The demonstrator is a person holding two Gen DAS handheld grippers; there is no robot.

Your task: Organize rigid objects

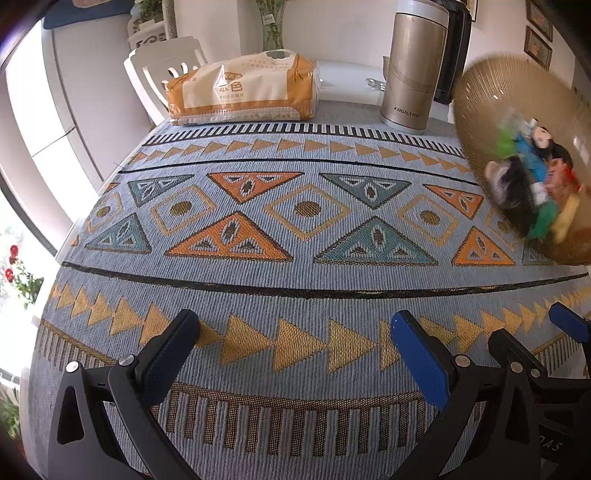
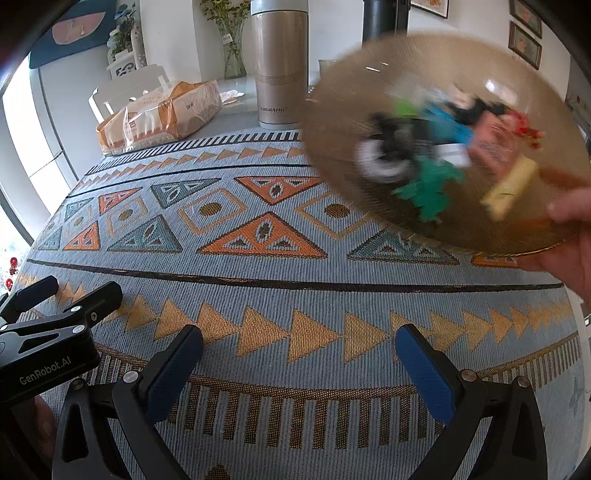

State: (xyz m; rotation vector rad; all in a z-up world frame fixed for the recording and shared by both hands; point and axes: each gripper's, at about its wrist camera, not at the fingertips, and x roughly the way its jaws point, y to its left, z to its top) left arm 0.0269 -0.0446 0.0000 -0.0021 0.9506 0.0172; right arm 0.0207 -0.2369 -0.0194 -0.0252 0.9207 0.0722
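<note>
A tilted amber glass bowl point(image 1: 491, 110) point(image 2: 369, 92) hangs above the right side of the patterned tablecloth point(image 1: 295, 229), blurred by motion. A bare hand point(image 2: 569, 236) grips its lower right rim. Inside it lie several small toys point(image 1: 532, 181) point(image 2: 432, 147): green, blue, black, white, red and yellow pieces, too blurred to name. My left gripper point(image 1: 295, 325) is open and holds nothing, low over the near cloth. My right gripper point(image 2: 299, 336) is open too, with nothing between its fingers, just right of the left one. The bowl is far ahead and to the right of both.
A pack of tissues point(image 1: 243, 92) point(image 2: 159, 118) lies at the far edge of the cloth. A steel thermos point(image 1: 410, 74) point(image 2: 279, 66) stands to its right. Behind are a glass vase point(image 1: 273, 26) and a white chair point(image 1: 162, 70). The table's edge curves down the left.
</note>
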